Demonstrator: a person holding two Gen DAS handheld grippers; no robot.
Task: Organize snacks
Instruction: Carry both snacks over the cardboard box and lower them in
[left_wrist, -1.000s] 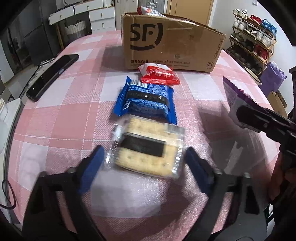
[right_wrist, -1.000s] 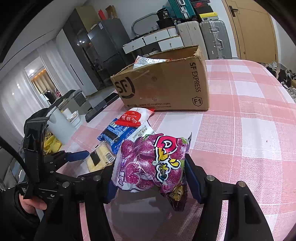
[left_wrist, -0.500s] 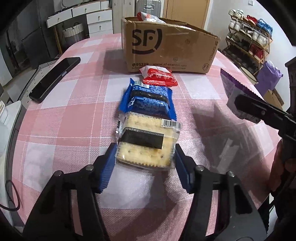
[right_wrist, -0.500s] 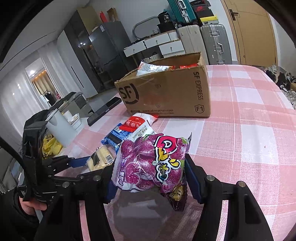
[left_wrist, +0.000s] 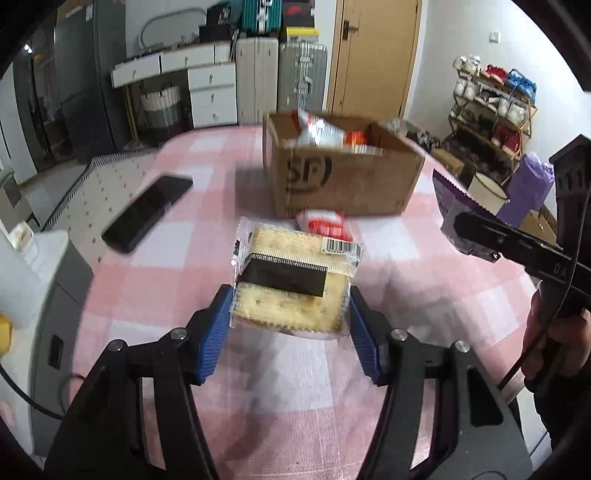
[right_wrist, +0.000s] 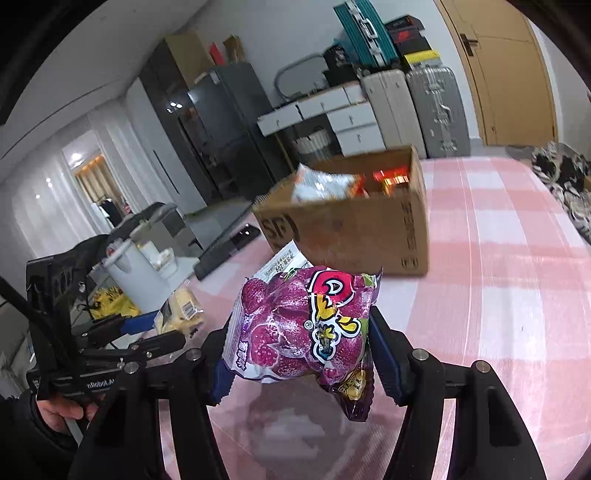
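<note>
Left gripper (left_wrist: 290, 325) clamped on a clear-wrapped cracker pack (left_wrist: 295, 286), blue pads (left_wrist: 216, 336) pressed against both short sides, pack lifted clear of the pink checked tablecloth (left_wrist: 155, 280) and tilted slightly up toward the far side. Black band across the middle of the crackers, barcode sticker at the far right corner.

Right gripper (right_wrist: 299, 354) closed on a purple gummy bag (right_wrist: 299, 332), bag upright between the blue pads, bottom corner hanging below the fingers, raised above the cloth. Same bag's serrated purple edge visible at the right of the left wrist view (left_wrist: 456, 206), near the box's right corner.

Open SF cardboard box (left_wrist: 343, 177) at the far middle of the table, several snack packets already inside, a white and red one (left_wrist: 319, 129) poking up at the left. Red and white snack packet (left_wrist: 325, 225) lying on the cloth just in front of the box, partly hidden behind the cracker pack. Black phone (left_wrist: 147, 212) lying flat at the left, well apart from the box. Suitcases (left_wrist: 280, 79) and a shoe rack (left_wrist: 491, 103) beyond the table.
</note>
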